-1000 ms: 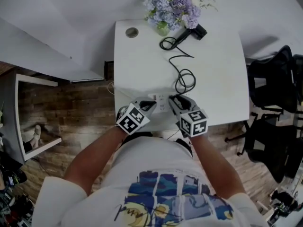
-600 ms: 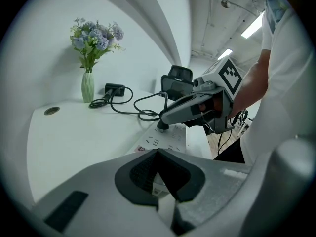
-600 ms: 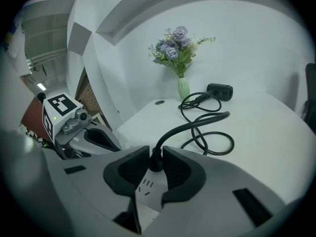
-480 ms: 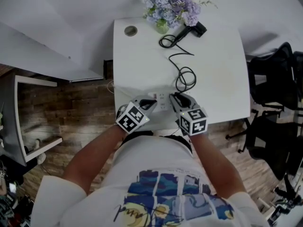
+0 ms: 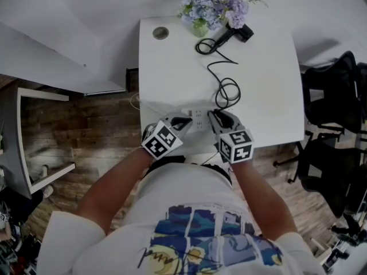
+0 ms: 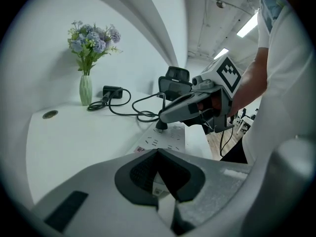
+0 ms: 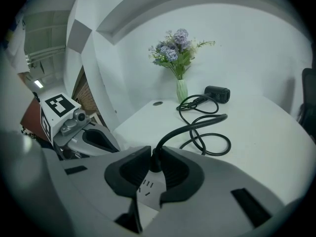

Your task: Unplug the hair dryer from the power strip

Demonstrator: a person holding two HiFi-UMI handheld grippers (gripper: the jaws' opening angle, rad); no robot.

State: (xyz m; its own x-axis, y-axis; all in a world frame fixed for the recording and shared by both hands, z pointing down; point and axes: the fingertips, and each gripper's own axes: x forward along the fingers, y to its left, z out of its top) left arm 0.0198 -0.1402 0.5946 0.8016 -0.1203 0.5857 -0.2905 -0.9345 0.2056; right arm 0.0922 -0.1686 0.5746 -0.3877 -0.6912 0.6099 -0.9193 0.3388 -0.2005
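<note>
A white power strip (image 5: 198, 120) lies near the table's front edge. My left gripper (image 5: 182, 122) is shut on its left end, and the strip's end shows between the pads (image 6: 140, 169). A black plug (image 7: 156, 155) stands in the strip, and its cord (image 7: 197, 125) loops back to the black hair dryer (image 5: 238, 33) beside the vase. My right gripper (image 7: 155, 158) has its jaws closing on the plug, with both pads against its sides. In the left gripper view the right gripper (image 6: 165, 118) reaches in over the plug (image 6: 161, 126).
A vase of purple flowers (image 5: 213, 4) stands at the table's far edge, next to a round cable hole (image 5: 160, 33). The white table (image 5: 172, 79) has a wall behind it. Black office chairs (image 5: 332, 113) stand to the right, over a wooden floor.
Both grippers stay at the power strip. The right jaws look a little narrower round the plug than before.
</note>
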